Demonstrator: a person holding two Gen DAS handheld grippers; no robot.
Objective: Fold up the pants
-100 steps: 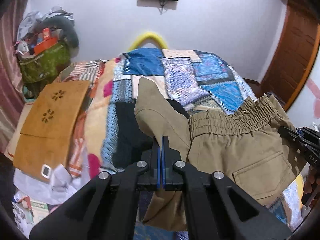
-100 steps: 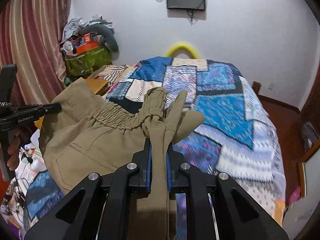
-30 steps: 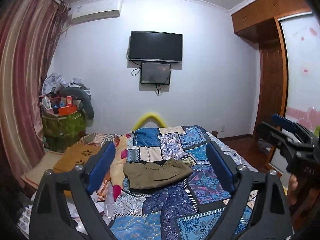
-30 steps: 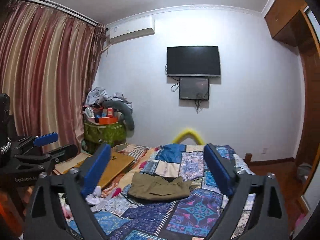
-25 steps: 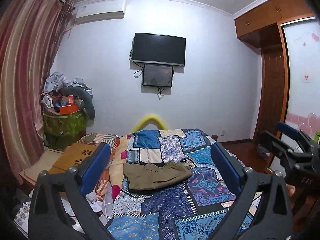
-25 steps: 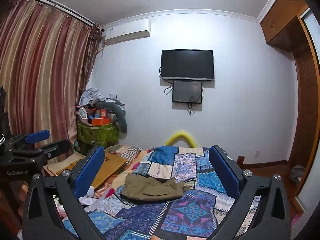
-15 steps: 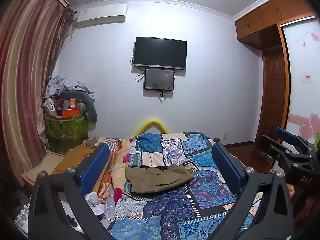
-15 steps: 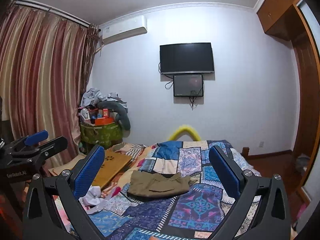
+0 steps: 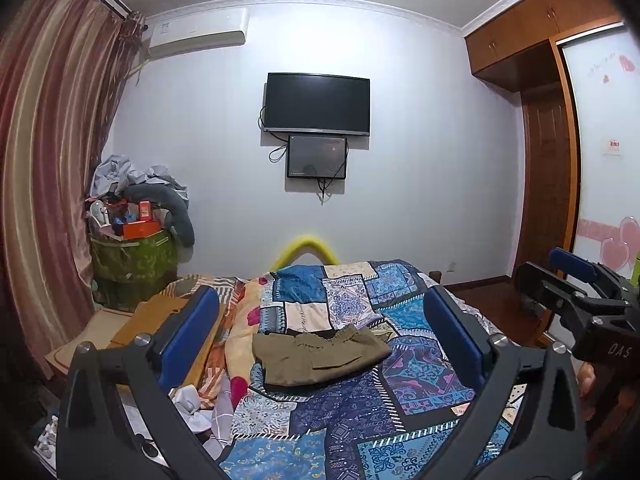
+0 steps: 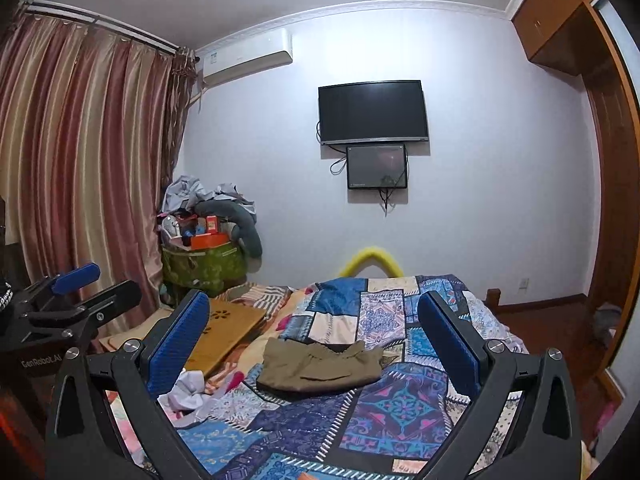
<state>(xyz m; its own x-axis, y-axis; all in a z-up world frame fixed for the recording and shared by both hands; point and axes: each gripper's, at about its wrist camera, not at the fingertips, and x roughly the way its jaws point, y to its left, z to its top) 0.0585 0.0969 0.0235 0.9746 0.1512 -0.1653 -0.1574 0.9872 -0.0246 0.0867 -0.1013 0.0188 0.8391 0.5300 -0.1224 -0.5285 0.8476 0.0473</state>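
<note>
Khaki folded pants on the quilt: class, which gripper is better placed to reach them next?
Roughly equal: the khaki folded pants lie centred between both open grippers; left gripper, marginally.

Left gripper (image 9: 322,336) is held level, jaws spread wide, nothing between the blue pads (image 9: 188,338). Right gripper (image 10: 314,338) is likewise spread wide and empty, held beside it.
</note>
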